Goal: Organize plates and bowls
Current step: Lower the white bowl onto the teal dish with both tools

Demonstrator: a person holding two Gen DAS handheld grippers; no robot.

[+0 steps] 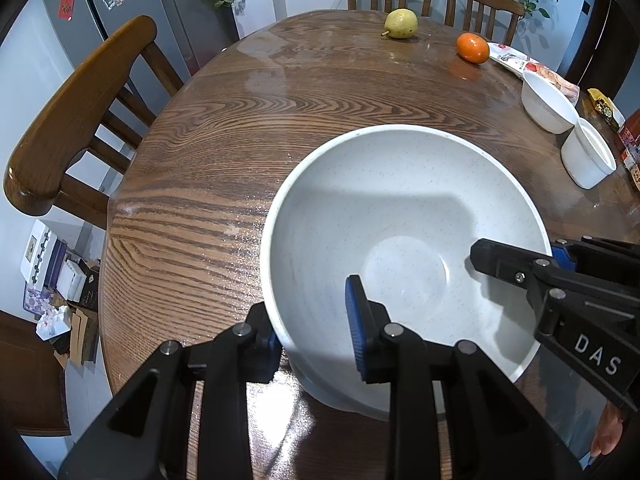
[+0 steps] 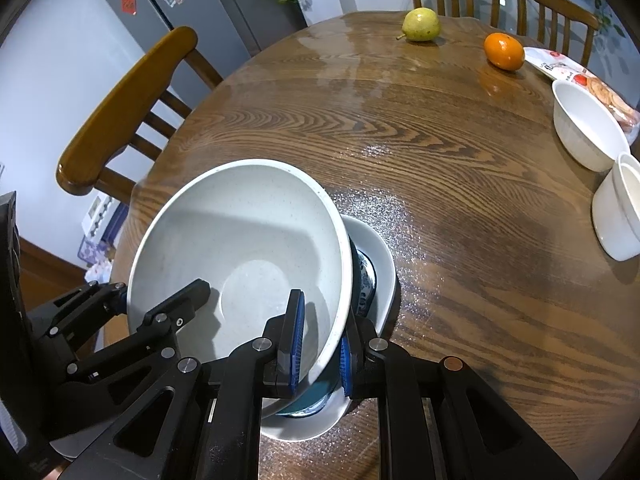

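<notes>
Your right gripper (image 2: 318, 350) is clenched on the near rim of the big speckled bowl (image 2: 240, 248), one pad inside the wall and one outside; your left gripper (image 1: 312, 340) straddles the same rim further round, jaws narrow, though you cannot tell from here whether its pads truly press; treat the right as the surer hold. The bowl sits tilted, just ahead of both grippers, leaning over a patterned dish (image 2: 366, 280) that lies in a white plate (image 2: 384, 256) on the table (image 2: 460, 200). The risk is the tilt: a glazed rim pinched at only one side may pivot or slide between the pads, and the bowl would drop onto the dishes under it and chip them; letting go with either gripper first would cause just that. Beyond your right gripper, well apart, stand a white bowl (image 2: 588, 128) and a white cup (image 2: 620, 216); a wide swing could knock them.
</notes>
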